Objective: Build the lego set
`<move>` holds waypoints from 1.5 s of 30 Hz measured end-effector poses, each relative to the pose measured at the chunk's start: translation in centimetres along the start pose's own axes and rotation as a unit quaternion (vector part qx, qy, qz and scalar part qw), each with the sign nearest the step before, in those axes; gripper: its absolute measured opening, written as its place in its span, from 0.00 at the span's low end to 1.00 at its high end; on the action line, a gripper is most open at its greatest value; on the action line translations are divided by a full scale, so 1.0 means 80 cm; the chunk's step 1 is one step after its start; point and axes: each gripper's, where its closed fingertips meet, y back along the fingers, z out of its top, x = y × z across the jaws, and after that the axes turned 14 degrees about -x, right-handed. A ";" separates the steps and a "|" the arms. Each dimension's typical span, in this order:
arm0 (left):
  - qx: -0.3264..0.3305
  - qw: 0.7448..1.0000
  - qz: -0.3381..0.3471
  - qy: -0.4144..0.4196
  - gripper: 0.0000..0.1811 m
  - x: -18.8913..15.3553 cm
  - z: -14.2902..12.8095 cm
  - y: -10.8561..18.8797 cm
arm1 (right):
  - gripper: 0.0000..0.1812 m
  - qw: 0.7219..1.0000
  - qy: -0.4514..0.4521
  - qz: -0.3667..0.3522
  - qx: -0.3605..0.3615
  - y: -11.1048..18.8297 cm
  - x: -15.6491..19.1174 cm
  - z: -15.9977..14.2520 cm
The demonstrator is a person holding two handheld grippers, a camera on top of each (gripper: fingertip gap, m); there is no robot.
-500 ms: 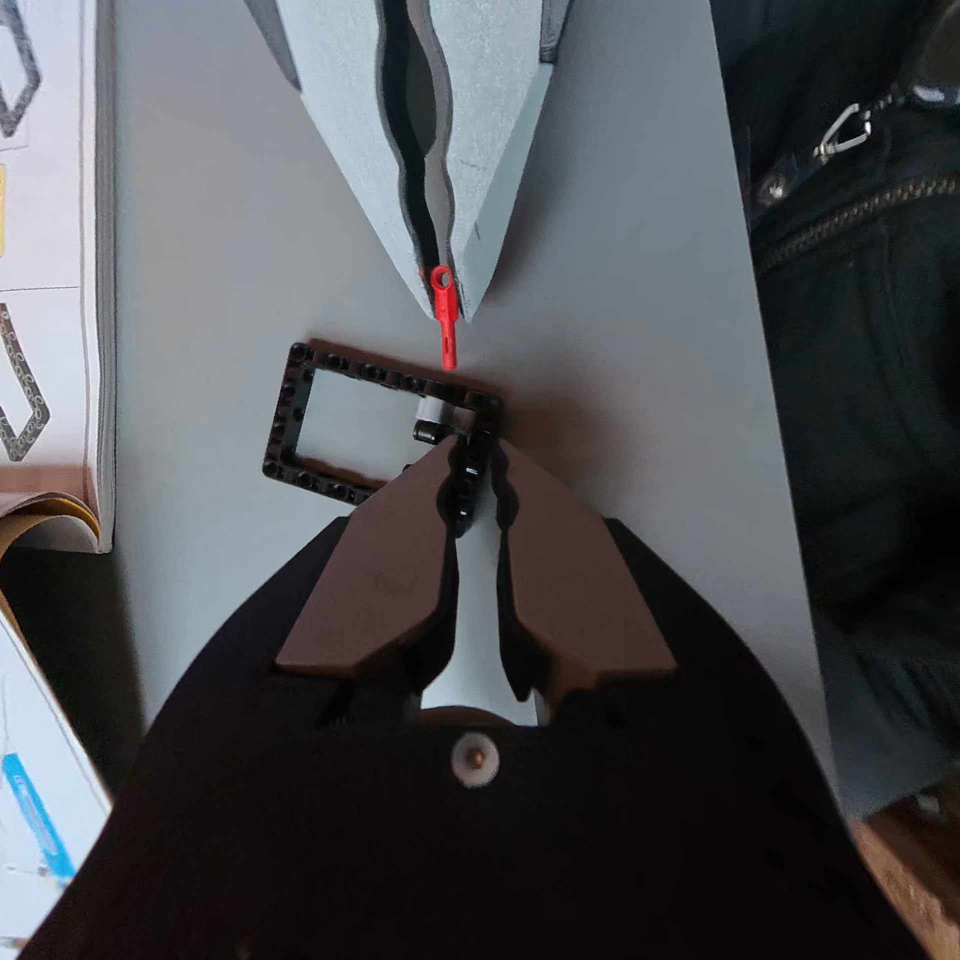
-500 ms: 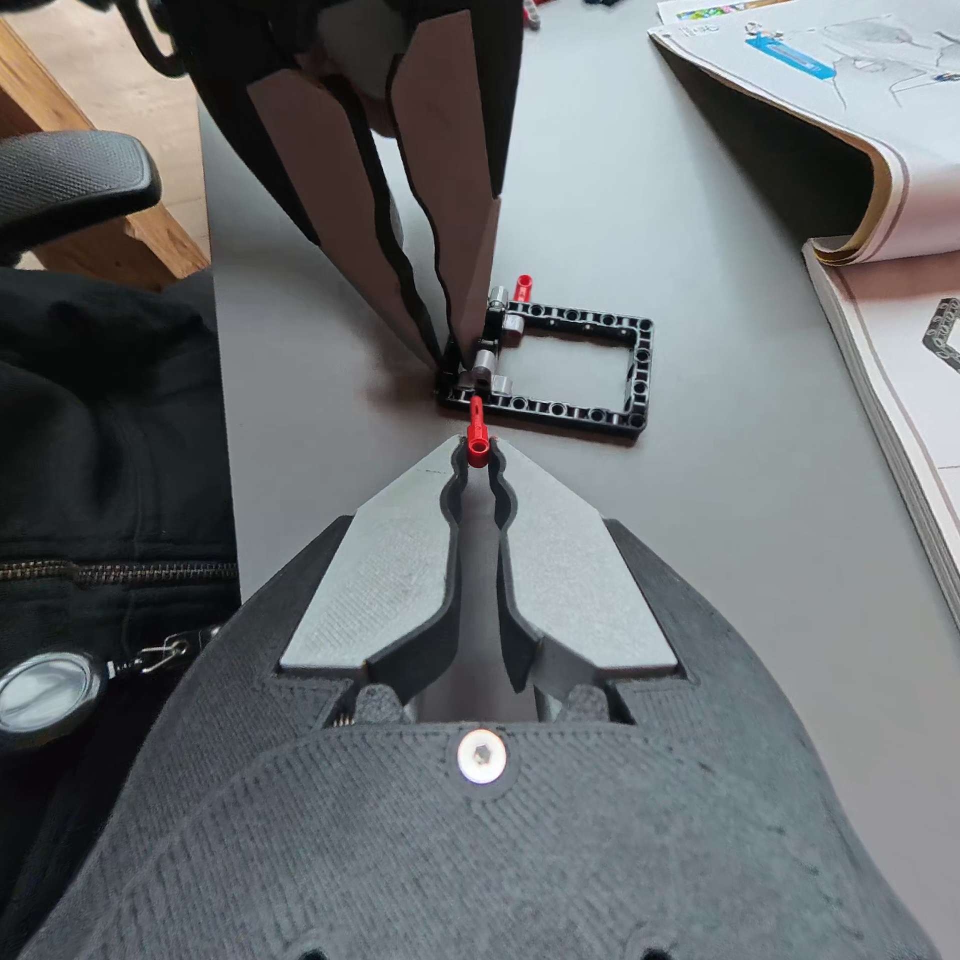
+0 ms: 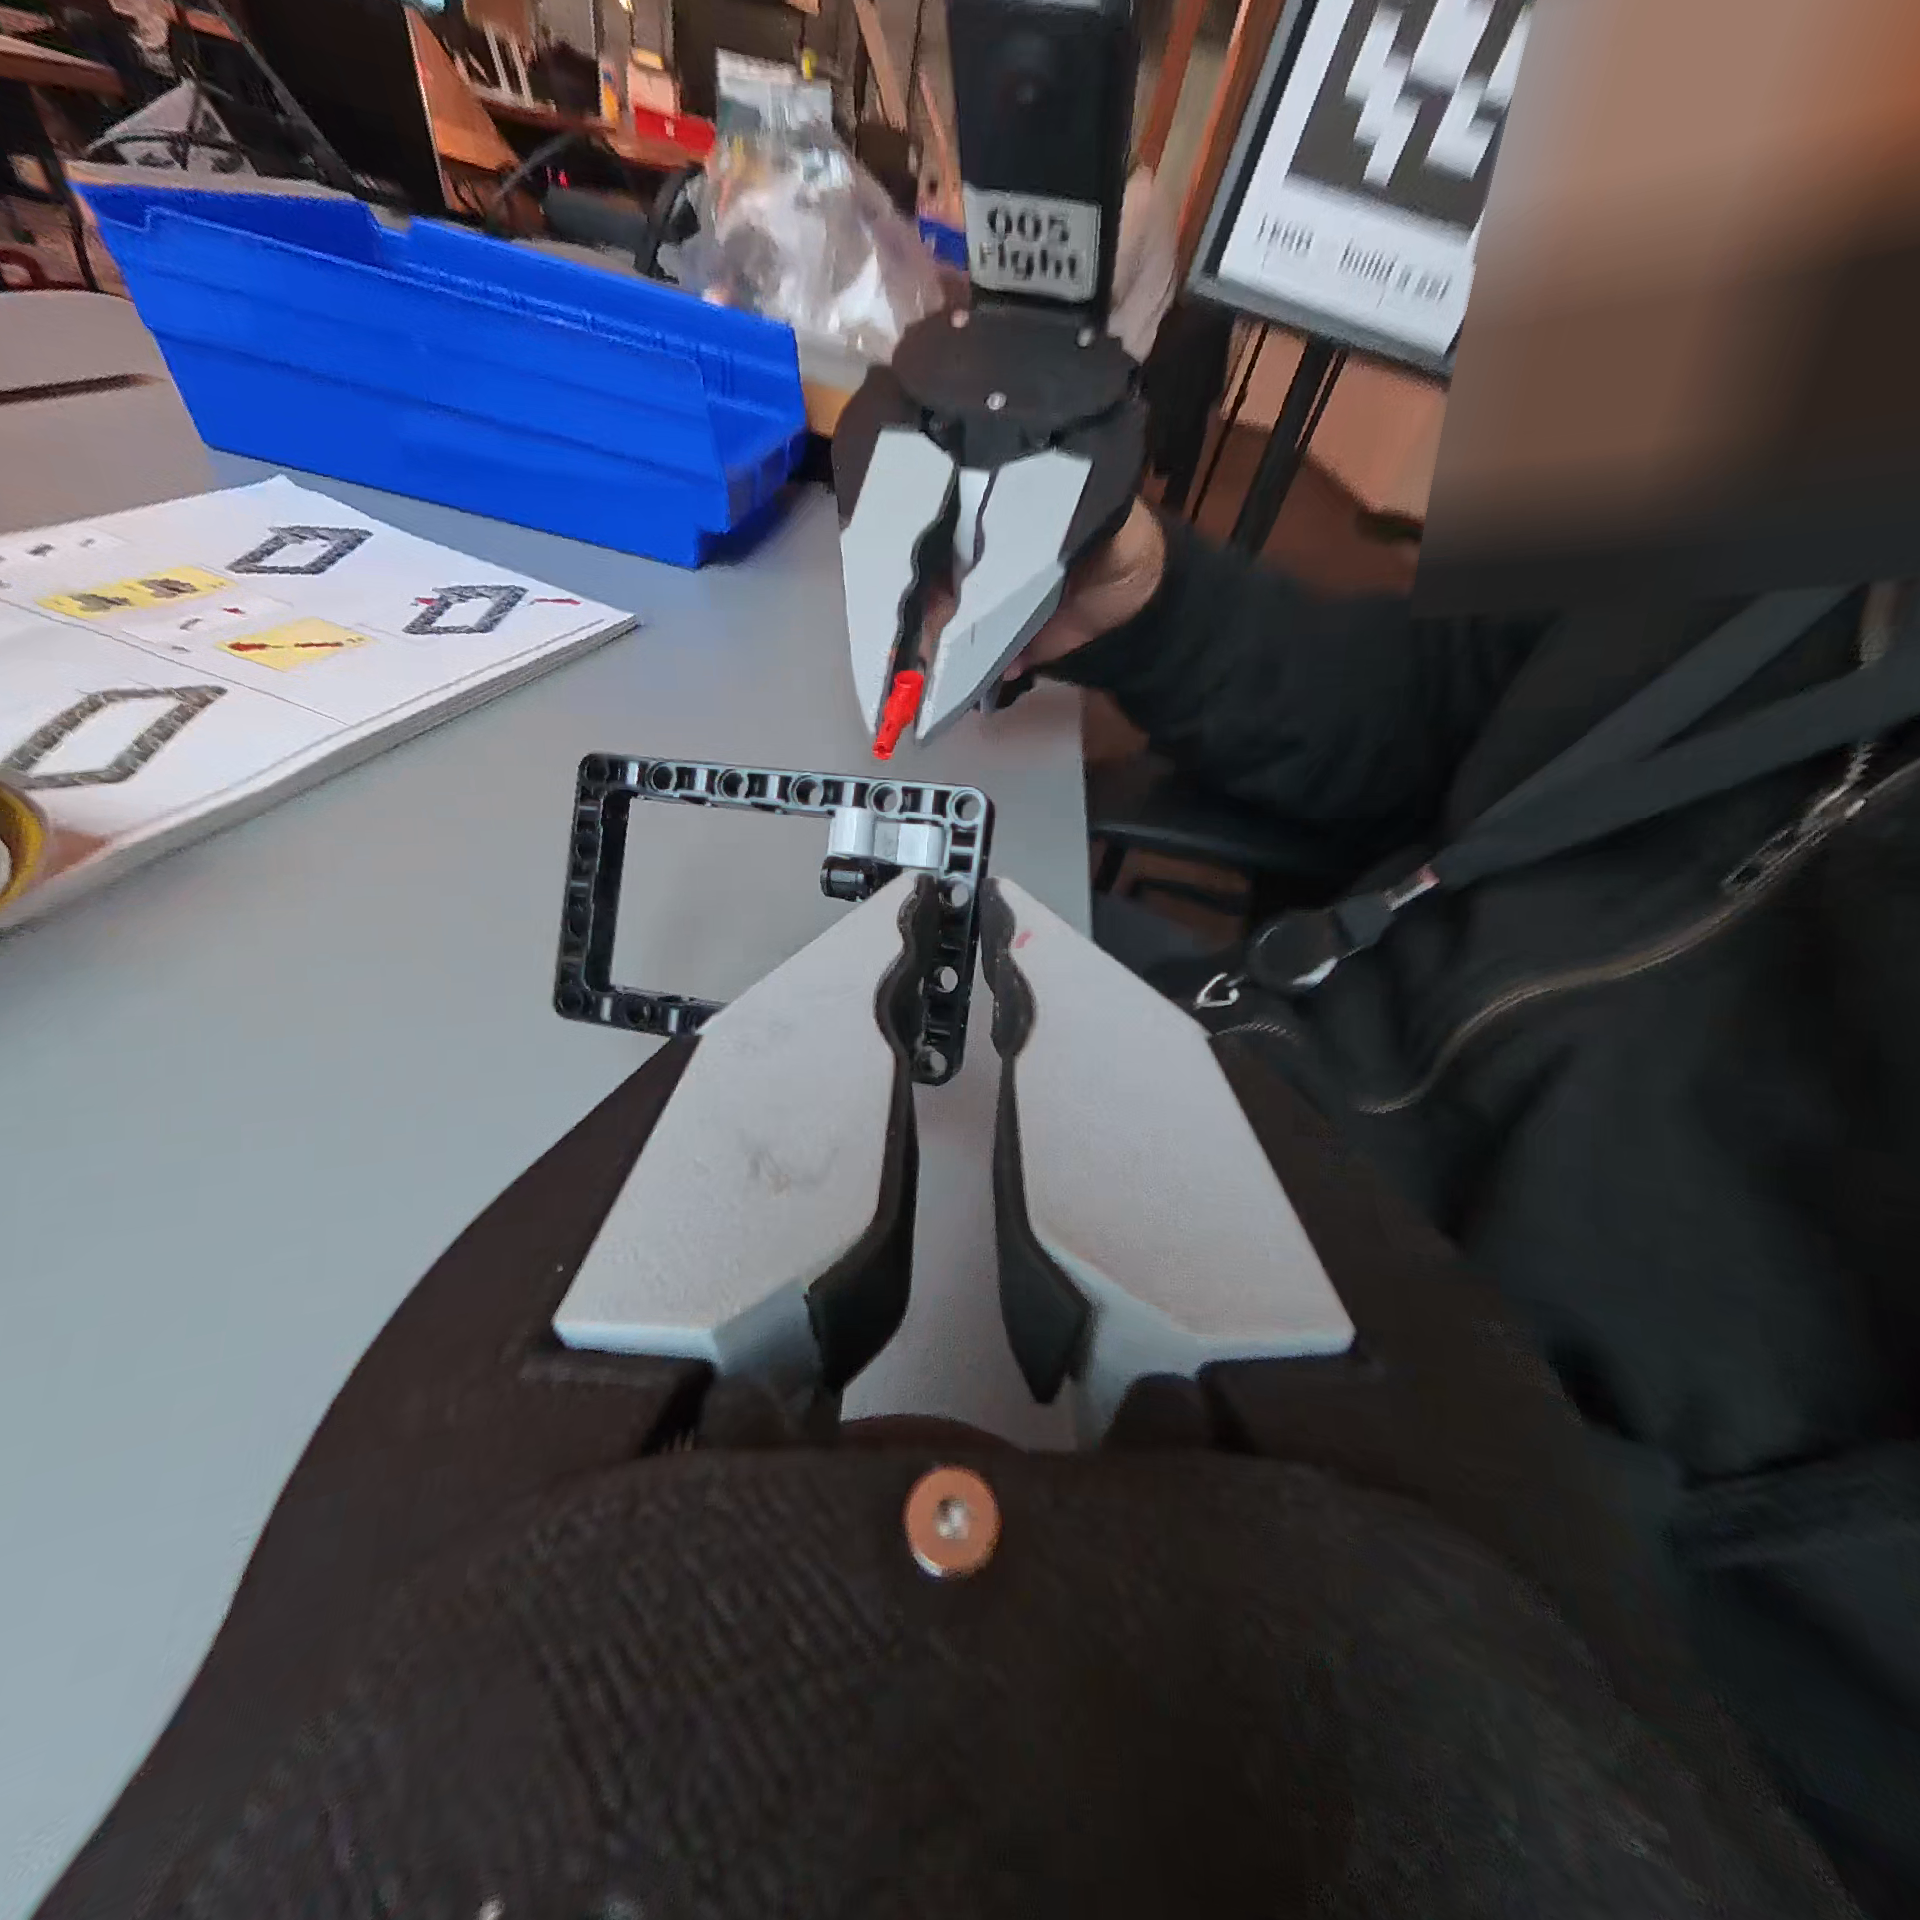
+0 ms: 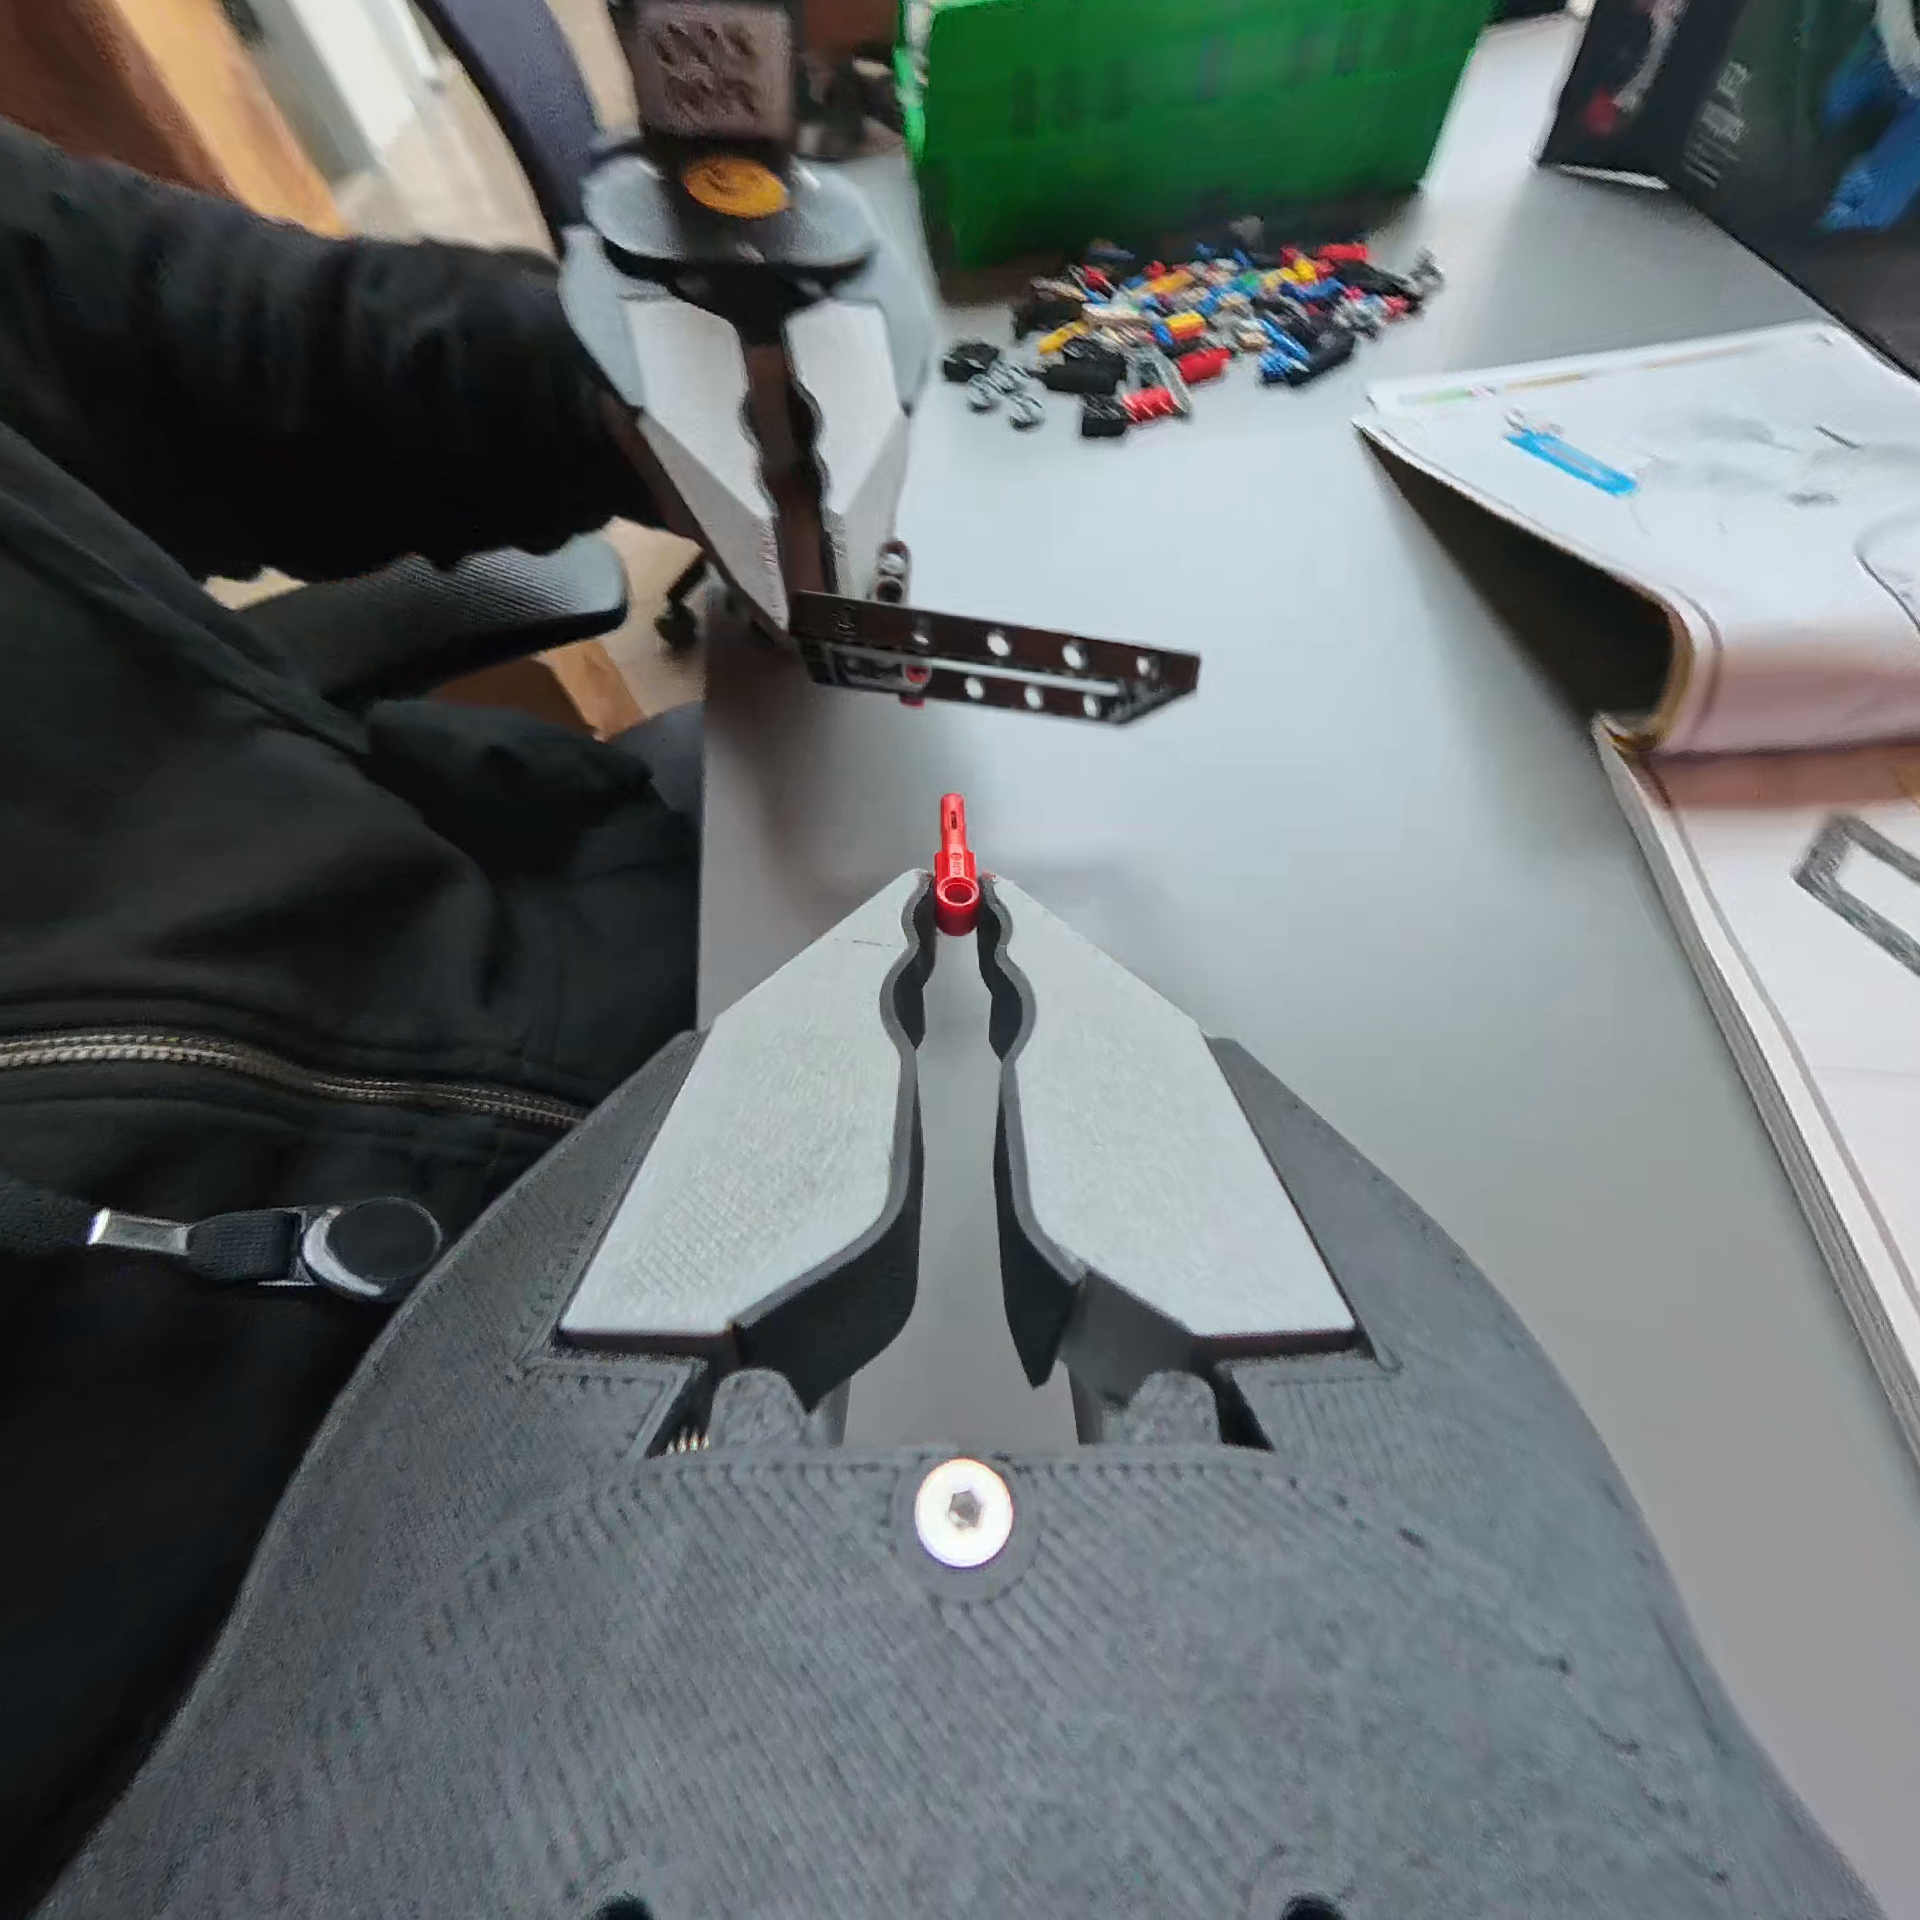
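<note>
My left claw (image 3: 948,896) clamps the frame (image 3: 623,914), seemingly lifted off the desk (image 3: 312,1039) edge; right claw (image 4: 957,883) pinches the pin (image 4: 954,862), apart.

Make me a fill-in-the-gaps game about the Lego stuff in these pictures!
1. The right gripper pinches a small ___ peg.
2. The left gripper holds a black ___ with a rectangle shape.
3. The loose bricks lie in front of a ___ box.

Missing words: red; frame; green
</note>
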 end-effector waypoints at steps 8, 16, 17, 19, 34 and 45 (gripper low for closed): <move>0.066 0.995 -0.047 0.057 0.03 -0.007 -0.021 0.009 | 0.03 0.984 0.138 0.105 0.028 -0.020 -0.010 0.005; 0.172 0.981 0.006 -0.086 0.03 0.034 -0.046 0.020 | 0.03 0.997 0.057 0.054 0.024 -0.030 -0.013 -0.025; 0.183 0.976 0.002 -0.116 0.03 0.032 -0.049 0.019 | 0.03 0.998 0.051 0.040 0.026 -0.031 -0.015 -0.030; 0.209 0.965 0.003 -0.157 0.03 0.033 -0.058 0.019 | 0.03 0.998 0.044 0.028 0.041 -0.036 -0.016 -0.042; 0.285 0.942 0.033 -0.174 0.10 0.032 -0.055 0.030 | 0.02 0.986 0.071 0.013 0.148 -0.050 -0.015 -0.084; 0.391 0.910 0.032 -0.135 0.14 0.061 -0.086 0.014 | 0.03 0.988 0.055 0.023 0.142 -0.061 -0.021 -0.079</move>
